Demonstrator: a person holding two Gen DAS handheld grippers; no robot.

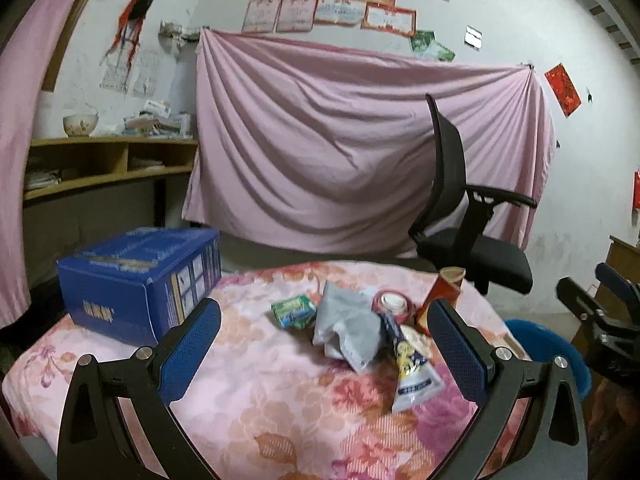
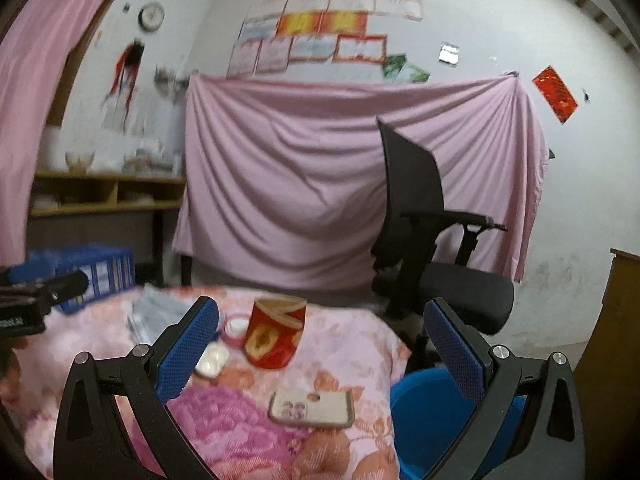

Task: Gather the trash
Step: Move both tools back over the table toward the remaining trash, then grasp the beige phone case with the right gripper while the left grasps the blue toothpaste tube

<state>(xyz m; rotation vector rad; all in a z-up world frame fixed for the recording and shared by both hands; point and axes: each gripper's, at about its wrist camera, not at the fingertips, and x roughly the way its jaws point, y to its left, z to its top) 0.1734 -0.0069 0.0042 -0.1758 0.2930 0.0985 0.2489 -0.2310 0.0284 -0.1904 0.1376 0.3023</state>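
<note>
- Your left gripper (image 1: 324,344) has its fingers spread wide and holds nothing; it hangs above the near part of the flowered cloth (image 1: 256,412) that covers the table.
- Between those two fingers, a little past the tips, lies the trash. A crumpled grey bag (image 1: 346,328) sits in the middle of the gap.
- A small green packet (image 1: 293,311) lies just left of the grey bag, nearer your left finger (image 1: 190,354) than your right one.
- A blue and white pouch (image 1: 412,372) lies against the near right side of the grey bag, close to the inner face of your right finger (image 1: 456,354).
- A pink roll of tape (image 1: 392,303) and a red tube-shaped can (image 1: 442,292) stand beyond the pouch, just above the right fingertip.
- A blue box (image 1: 140,276) sits outside the left finger, beyond and to its left, well apart from the trash.
- Your right gripper (image 2: 322,346) is also spread wide and empty.
- In the right wrist view the red can (image 2: 275,332) stands upright between the fingers, nearer the left one.
- The tape roll (image 2: 236,326) and a pale round thing (image 2: 212,360) show just beside the left fingertip; what the pale thing is, you cannot tell.
- A phone in a pale case (image 2: 312,408) lies flat on the cloth between the fingers, nearer you than the can.
- A blue bin (image 2: 432,420) sits low beside the table, partly behind your right finger.
</note>
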